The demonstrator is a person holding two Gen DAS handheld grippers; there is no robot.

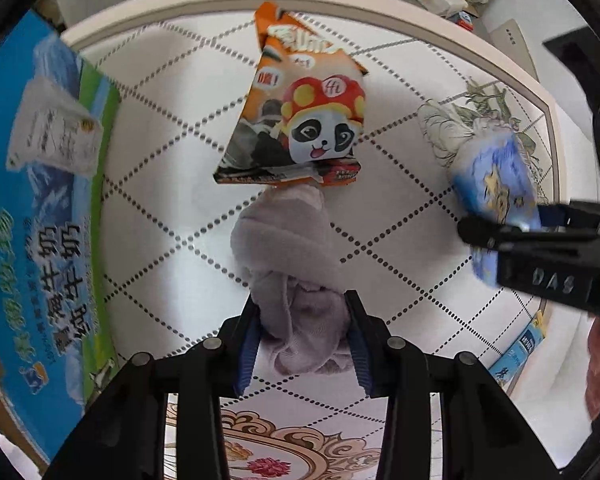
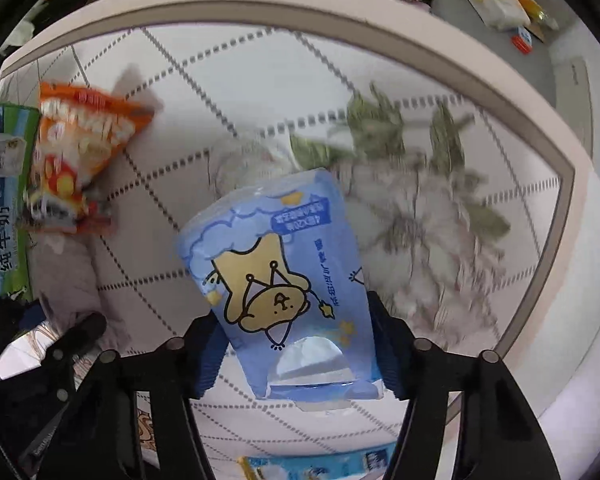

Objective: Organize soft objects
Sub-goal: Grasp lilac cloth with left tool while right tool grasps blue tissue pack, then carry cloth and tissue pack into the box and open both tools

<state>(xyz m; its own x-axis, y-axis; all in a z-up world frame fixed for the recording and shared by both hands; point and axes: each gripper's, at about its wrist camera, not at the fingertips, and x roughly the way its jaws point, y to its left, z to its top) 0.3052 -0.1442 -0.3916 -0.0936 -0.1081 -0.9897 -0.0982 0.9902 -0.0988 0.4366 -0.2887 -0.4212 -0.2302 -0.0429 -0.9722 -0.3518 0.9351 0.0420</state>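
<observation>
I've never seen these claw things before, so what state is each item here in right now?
Left claw: shut on the grey cloth.
Right claw: shut on the blue tissue pack.
Soft grey cloth: bunched, gripped.
Blue bear-print tissue pack: gripped.
Orange panda snack bag: lying flat, crumpled.

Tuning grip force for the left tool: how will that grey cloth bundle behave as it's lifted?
Likely floppy: the grey cloth bundle folds and bulges out beyond the left tool, so the free end would probably sag. It looks light and compressible, pinched narrow between the fingers. Its fuzzy surface probably resists slipping, though it may drag the snack bag it touches.
</observation>
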